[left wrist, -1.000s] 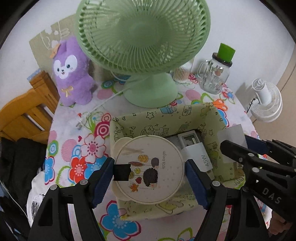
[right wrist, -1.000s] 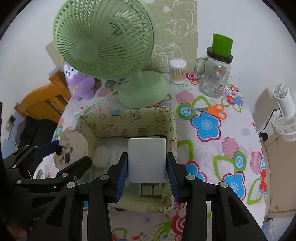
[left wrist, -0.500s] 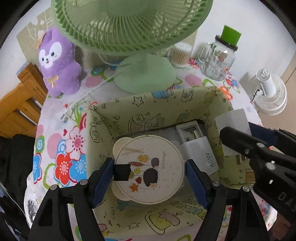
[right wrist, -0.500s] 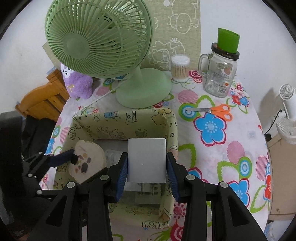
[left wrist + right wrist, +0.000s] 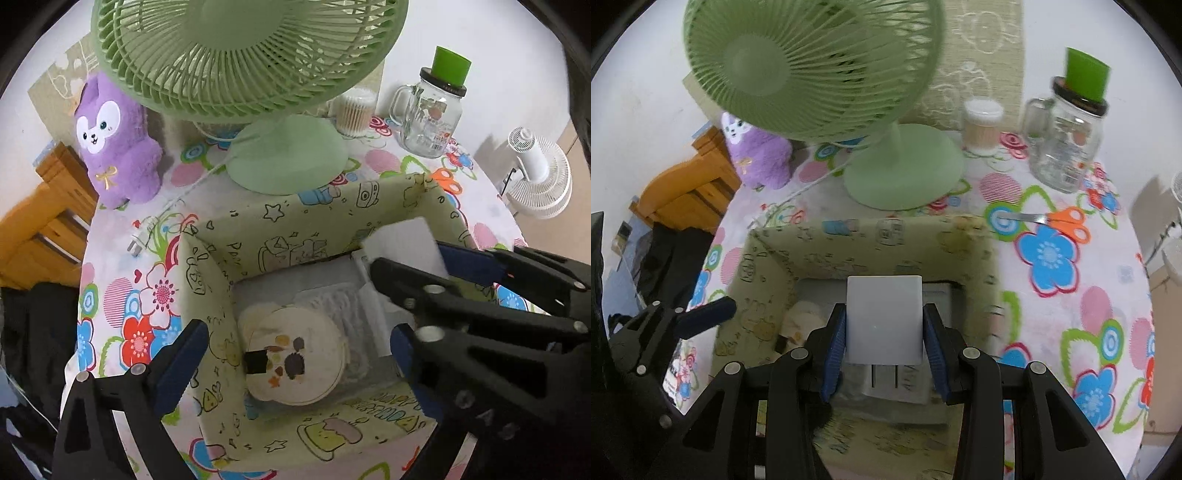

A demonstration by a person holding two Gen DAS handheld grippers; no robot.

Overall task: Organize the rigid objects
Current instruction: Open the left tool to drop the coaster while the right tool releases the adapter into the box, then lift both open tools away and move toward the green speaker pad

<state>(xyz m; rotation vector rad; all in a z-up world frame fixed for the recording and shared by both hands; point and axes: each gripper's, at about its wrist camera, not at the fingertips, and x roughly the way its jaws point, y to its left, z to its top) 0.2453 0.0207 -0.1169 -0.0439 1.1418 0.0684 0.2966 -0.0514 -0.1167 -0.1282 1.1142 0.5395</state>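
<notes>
A round cream tin [image 5: 295, 354] with a hedgehog print lies flat on the floor of the green cartoon-print fabric box [image 5: 295, 229]. My left gripper [image 5: 291, 350] hangs over it. Its jaws are opening wide and the pads stand apart from the tin. My right gripper [image 5: 884, 332] is shut on a white square block [image 5: 882, 314] and holds it over the box [image 5: 886, 236], above white items that lie inside. In the left wrist view the right gripper [image 5: 443, 266] and its block [image 5: 402, 240] reach in from the right. The tin's edge [image 5: 803, 314] shows cream-coloured in the right wrist view.
A green desk fan [image 5: 288, 155] stands just behind the box, with its cord and plug [image 5: 136, 243] to the left. A purple plush [image 5: 114, 147], cotton swabs [image 5: 354, 110], a glass jar [image 5: 432, 114] and orange scissors [image 5: 1056, 221] lie around. A wooden chair [image 5: 687, 192] is left of the table.
The left gripper's jaws have spread and the round tin has dropped from between them onto the box floor. The right gripper has carried the white block lower and closer over the box.
</notes>
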